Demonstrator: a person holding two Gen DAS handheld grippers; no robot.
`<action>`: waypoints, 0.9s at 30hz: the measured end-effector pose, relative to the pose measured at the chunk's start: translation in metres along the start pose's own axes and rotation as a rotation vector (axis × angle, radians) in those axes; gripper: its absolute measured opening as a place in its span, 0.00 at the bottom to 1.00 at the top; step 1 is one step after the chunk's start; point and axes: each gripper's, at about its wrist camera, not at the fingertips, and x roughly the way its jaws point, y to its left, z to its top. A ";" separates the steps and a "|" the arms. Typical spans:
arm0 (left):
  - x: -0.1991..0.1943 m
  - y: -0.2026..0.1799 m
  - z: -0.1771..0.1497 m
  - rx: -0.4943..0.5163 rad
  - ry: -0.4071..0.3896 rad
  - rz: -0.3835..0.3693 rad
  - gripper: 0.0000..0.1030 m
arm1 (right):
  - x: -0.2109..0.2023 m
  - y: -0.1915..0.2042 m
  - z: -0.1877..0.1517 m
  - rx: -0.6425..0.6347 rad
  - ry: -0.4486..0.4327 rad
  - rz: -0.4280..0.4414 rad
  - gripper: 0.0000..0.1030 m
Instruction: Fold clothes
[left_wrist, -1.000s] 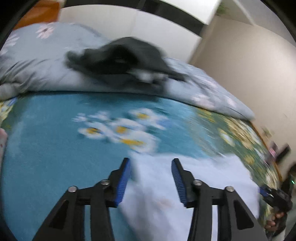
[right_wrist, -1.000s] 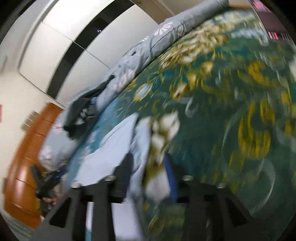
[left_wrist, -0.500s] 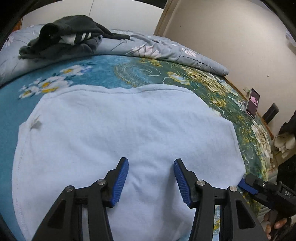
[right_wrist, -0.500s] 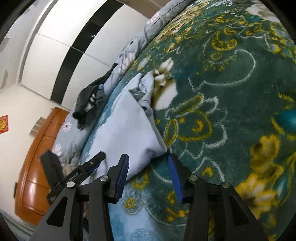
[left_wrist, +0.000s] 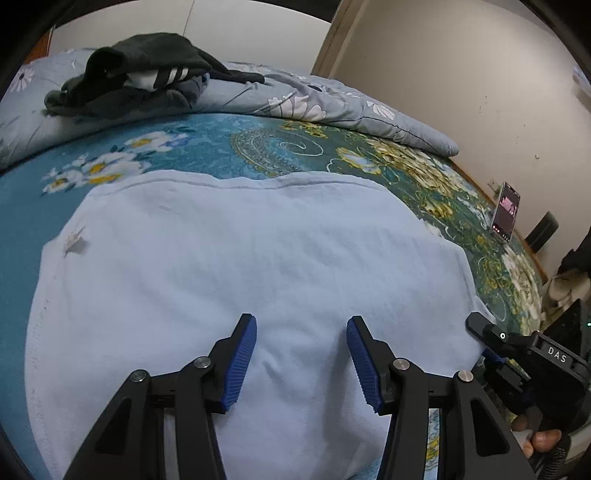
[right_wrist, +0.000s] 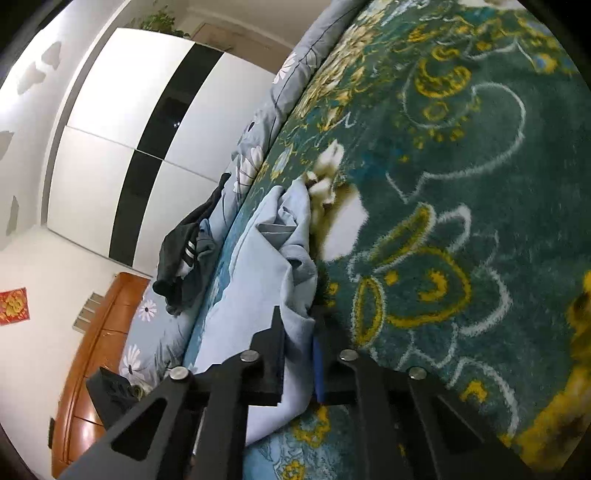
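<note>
On the bed, over a teal floral blanket (left_wrist: 221, 147), a light blue T-shirt (left_wrist: 240, 277) is lying spread flat. Above its middle the left gripper (left_wrist: 301, 350) is hovering with both blue pads (left_wrist: 240, 365) wide apart, holding nothing. At the shirt's right edge the right gripper (right_wrist: 299, 350) is pinching a bunched fold of the fabric between its closed fingers. Behind, a dark striped garment (left_wrist: 147, 70) is lying on a grey flowered duvet (left_wrist: 332, 107), and a phone (left_wrist: 506, 212) is standing near the wall.
</note>
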 end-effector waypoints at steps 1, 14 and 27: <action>0.001 -0.002 -0.001 0.013 0.002 0.009 0.53 | -0.001 0.001 0.000 -0.002 -0.001 0.006 0.09; 0.004 -0.022 -0.010 0.141 -0.010 0.129 0.56 | -0.004 0.085 0.001 -0.241 0.006 0.060 0.07; -0.107 0.133 -0.002 -0.282 -0.206 0.066 0.56 | 0.048 0.209 -0.054 -0.623 0.179 0.145 0.07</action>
